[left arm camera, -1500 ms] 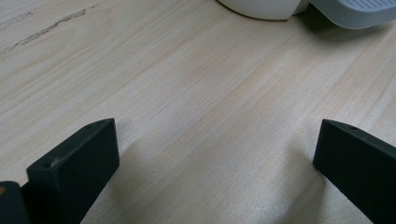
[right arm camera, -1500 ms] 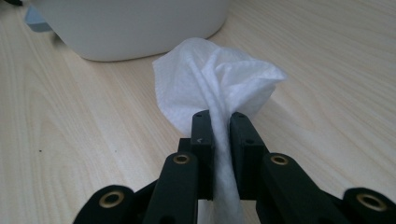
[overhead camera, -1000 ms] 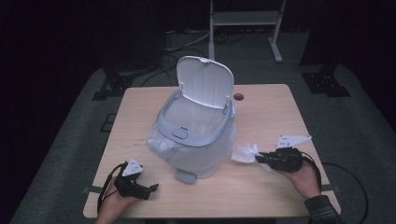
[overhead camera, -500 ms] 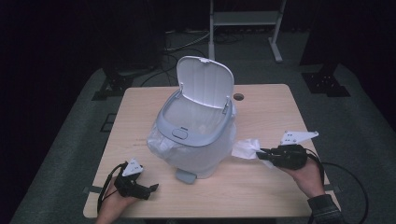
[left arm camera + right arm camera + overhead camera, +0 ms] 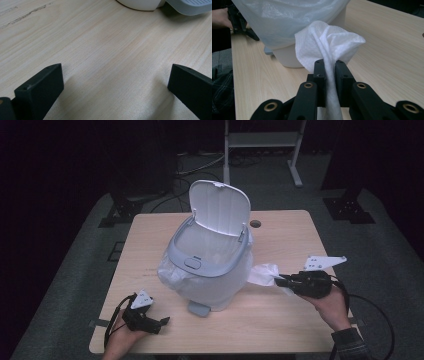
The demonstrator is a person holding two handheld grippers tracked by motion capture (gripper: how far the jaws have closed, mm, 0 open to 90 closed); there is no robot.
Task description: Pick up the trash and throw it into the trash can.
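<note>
White tissue [image 5: 329,40] in right hand-held gripper [image 5: 329,67], beside lined bin [image 5: 210,265].

A light wooden bench [image 5: 280,232] stands on grey carpet [image 5: 75,285] in a dark room; a white metal stand [image 5: 262,140] rises behind it.

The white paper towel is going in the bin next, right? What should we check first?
1. Right claw shut on the crumpled white paper towel: ok.
2. White flip lid of the grey plastic bin up: ok.
3. Clear bag liner folded over the rim: ok.
4. Left claw open, resting on the light wooden table, apart from the bin: ok.
5. Room inside the bin: cannot tell.
</note>
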